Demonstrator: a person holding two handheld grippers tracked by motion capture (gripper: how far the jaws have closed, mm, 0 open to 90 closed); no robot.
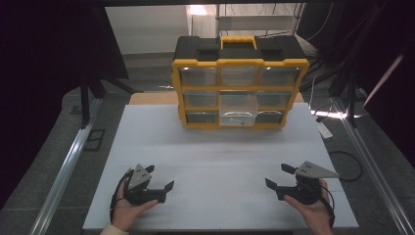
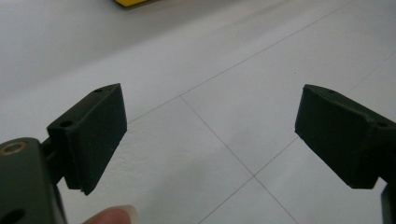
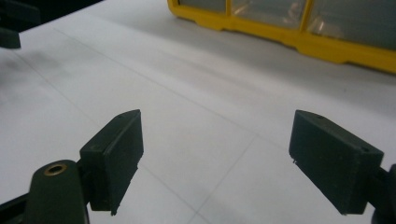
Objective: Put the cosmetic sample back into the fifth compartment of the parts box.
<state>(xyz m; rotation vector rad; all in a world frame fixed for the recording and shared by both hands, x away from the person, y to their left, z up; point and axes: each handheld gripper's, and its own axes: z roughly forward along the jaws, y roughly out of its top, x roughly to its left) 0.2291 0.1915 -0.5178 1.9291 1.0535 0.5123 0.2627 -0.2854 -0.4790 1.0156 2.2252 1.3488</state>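
A yellow and black organiser case (image 1: 240, 81) stands upright at the far middle of the white table (image 1: 220, 161), with a grid of clear drawers. One clear drawer (image 1: 238, 110) in the lower middle is pulled out, with small parts inside. My left gripper (image 1: 159, 177) rests open near the front left, held by a hand; its jaws are wide apart over bare table (image 2: 210, 140). My right gripper (image 1: 280, 175) sits open near the front right; its jaws are spread wide over bare table (image 3: 215, 154). The case's yellow lower edge (image 3: 299, 39) shows in the right gripper view.
Metal rails (image 1: 63, 171) run along both sides of the table. A black cable (image 1: 350, 166) loops on the floor at the right, near a white power strip (image 1: 324, 129). Dark curtains and stands flank the table.
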